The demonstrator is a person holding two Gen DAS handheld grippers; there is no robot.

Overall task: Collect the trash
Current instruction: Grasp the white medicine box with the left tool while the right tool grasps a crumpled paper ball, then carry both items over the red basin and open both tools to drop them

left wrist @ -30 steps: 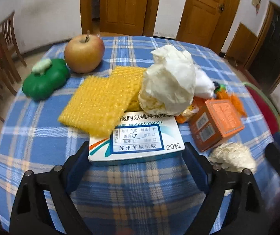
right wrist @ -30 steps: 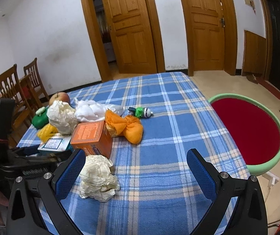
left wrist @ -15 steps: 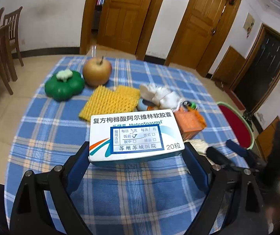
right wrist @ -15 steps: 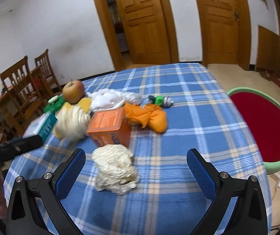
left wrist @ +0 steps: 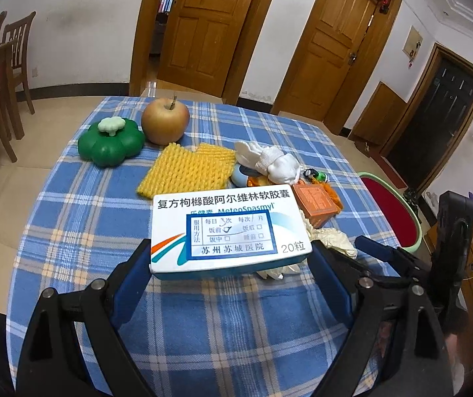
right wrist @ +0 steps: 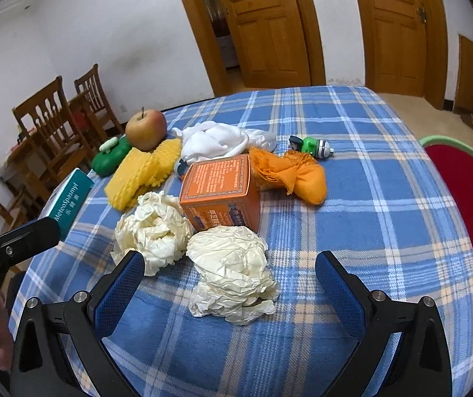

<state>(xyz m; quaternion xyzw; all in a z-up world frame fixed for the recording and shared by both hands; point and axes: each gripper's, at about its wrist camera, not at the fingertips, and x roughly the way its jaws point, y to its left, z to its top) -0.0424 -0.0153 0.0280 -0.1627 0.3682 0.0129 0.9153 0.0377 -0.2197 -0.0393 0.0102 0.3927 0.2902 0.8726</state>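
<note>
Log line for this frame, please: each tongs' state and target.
left tongs: shut on medicine box, lifted | right tongs: closing around nearest crumpled paper, no contact yet | stage: pickup

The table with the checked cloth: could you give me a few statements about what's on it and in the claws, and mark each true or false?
1. The left claw holds a white medicine box. True.
2. The apple is green. False: it is reddish yellow.
3. Crumpled paper lies between the right claw's closing fingers. True, though they do not press it yet.
4. The orange box sits in the red basin. False: it stands on the table.
</note>
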